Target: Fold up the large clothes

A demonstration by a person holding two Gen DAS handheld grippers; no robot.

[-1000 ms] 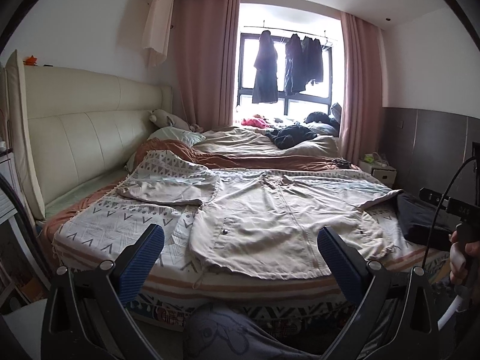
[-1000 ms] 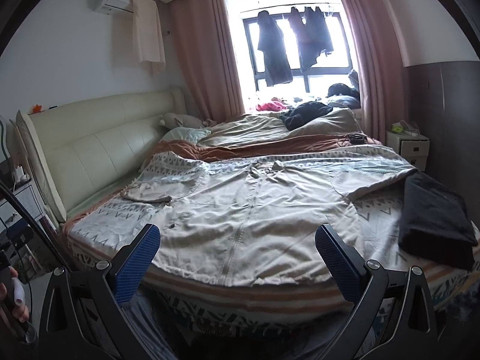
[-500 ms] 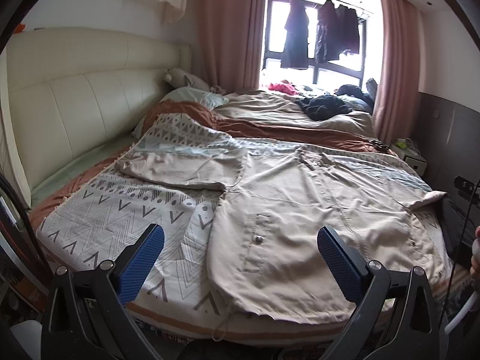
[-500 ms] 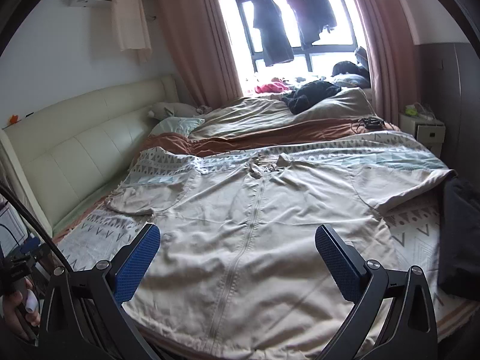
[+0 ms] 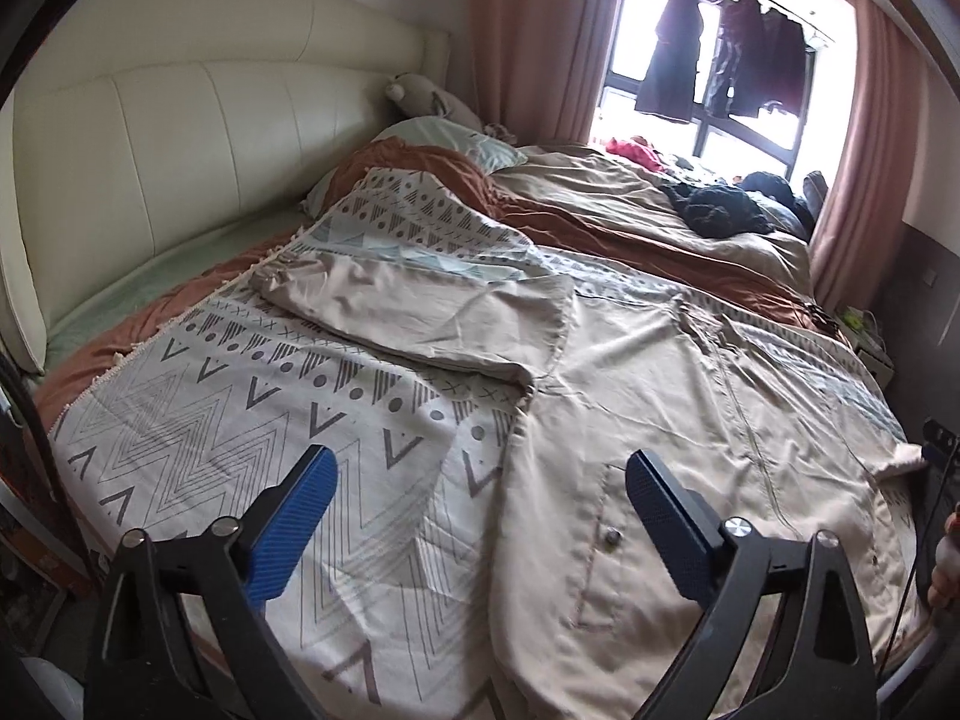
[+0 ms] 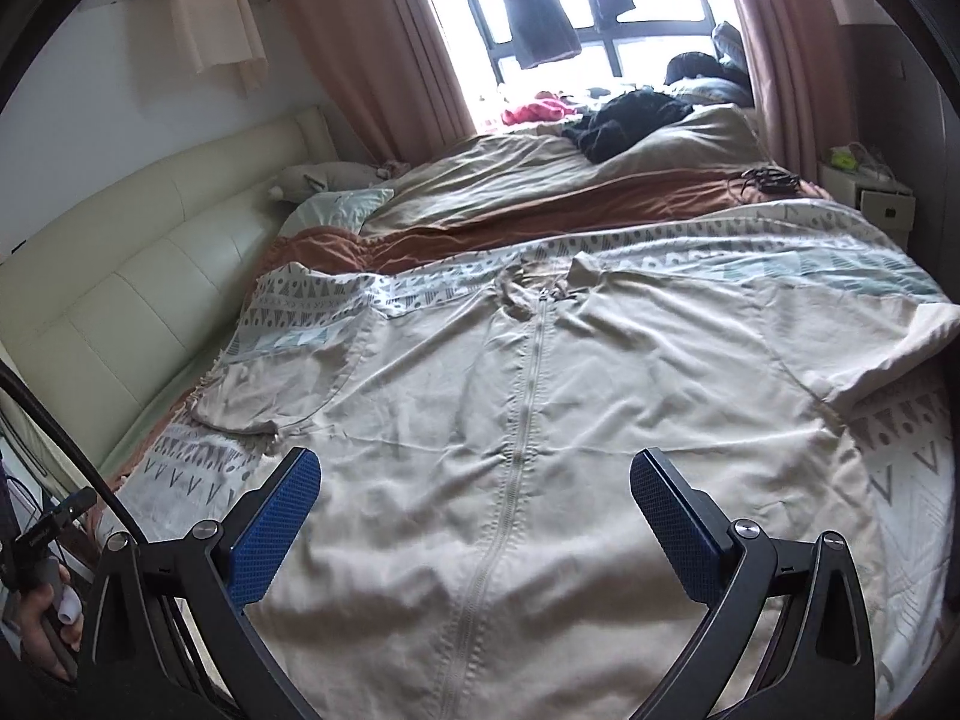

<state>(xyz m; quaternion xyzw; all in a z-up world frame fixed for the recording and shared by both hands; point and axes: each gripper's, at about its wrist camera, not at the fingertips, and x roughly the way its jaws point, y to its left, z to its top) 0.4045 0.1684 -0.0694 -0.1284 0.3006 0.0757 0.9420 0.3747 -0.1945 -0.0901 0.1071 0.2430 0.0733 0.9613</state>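
A large beige zip-front jacket (image 6: 540,420) lies spread flat, front up, on a patterned bedspread (image 5: 240,408). In the left wrist view the jacket (image 5: 660,420) fills the right half, its left sleeve (image 5: 420,312) stretched out toward the headboard. My left gripper (image 5: 477,483) is open and empty, over the jacket's lower left hem edge. My right gripper (image 6: 474,477) is open and empty, above the jacket's lower body, with the zip (image 6: 522,420) running between the fingers. The jacket's right sleeve (image 6: 870,330) reaches the bed's right edge.
A cream padded headboard (image 5: 180,120) stands at the left. Rumpled tan and rust bedding (image 6: 570,180) with dark clothes (image 6: 630,114) lies beyond the jacket. Pink curtains and a window with hanging coats (image 5: 720,72) are at the back. A white nightstand (image 6: 870,192) stands at the right.
Both grippers have moved forward and down toward the bed, from beyond its foot to over the jacket. Both stay open. The jacket has not moved.
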